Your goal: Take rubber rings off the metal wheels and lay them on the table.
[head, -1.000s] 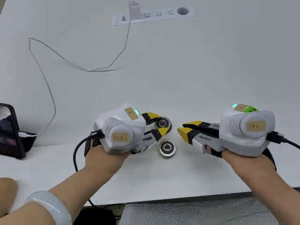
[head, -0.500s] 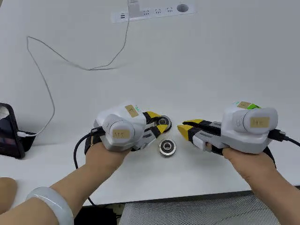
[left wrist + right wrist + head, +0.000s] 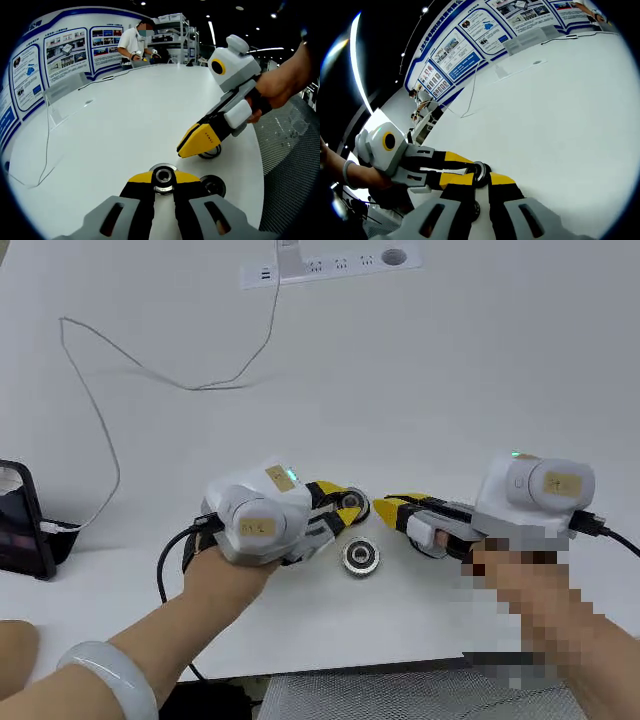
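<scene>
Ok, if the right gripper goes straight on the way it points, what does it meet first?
Probably the metal wheel held in the left gripper, just ahead of the tips of the right gripper; exact depth is unclear.

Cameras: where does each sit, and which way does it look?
Head view: on the person's head, looking down at the table; both arms, left gripper and right gripper show.
Left gripper view: on that gripper, looking along its jaws at the clamped wheel; right hand shows.
Right gripper view: on that gripper, facing the left one; left hand shows.
Shared: that wheel.
</scene>
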The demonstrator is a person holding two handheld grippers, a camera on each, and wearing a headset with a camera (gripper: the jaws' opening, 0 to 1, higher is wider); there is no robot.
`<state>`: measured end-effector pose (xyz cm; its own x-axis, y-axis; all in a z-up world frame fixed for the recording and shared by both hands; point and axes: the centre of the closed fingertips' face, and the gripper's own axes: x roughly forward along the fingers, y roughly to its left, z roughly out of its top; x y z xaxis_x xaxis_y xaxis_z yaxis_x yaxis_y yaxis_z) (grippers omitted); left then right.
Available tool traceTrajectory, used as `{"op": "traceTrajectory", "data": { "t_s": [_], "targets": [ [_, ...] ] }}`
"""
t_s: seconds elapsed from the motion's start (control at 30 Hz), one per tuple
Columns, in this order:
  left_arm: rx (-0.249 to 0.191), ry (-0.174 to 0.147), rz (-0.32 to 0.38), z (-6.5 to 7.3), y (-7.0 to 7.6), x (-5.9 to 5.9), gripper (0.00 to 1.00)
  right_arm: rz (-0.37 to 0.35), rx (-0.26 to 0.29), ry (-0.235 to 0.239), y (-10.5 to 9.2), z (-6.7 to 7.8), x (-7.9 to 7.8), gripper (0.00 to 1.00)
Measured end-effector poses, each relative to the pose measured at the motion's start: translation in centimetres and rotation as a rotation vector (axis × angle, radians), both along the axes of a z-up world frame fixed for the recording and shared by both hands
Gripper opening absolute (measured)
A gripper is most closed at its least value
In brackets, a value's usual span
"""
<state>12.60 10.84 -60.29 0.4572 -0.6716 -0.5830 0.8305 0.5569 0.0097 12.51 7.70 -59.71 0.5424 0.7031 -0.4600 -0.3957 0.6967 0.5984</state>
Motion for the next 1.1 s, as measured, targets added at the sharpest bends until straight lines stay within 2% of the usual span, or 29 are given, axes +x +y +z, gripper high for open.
{"op": "traceTrajectory", "data": {
  "t_s": [0.4, 0.77, 0.87, 0.9, 1.1],
  "targets": [
    [-0.006, -0.001, 0.006, -0.1, 0.0, 0.0, 0.14, -0.047, 0.1, 0.092, 0.7, -0.6, 0.3, 0.15],
    [-0.007, 0.0, 0.01, -0.1, 0.0, -0.1, 0.14, -0.055, 0.136, 0.167, 1.3, -1.3, -0.1, 0.17],
    [-0.006, 0.0, 0.009, -0.1, 0.0, -0.1, 0.14, -0.065, 0.158, 0.186, 1.4, -1.3, -0.1, 0.18],
    [-0.006, 0.0, 0.008, -0.1, 0.0, -0.1, 0.14, -0.073, 0.18, 0.208, 1.5, -1.3, -0.2, 0.18],
    [-0.009, 0.001, 0.009, -0.1, 0.0, -0.1, 0.14, -0.085, 0.196, 0.229, 1.5, -1.4, -0.3, 0.21]
  ]
}}
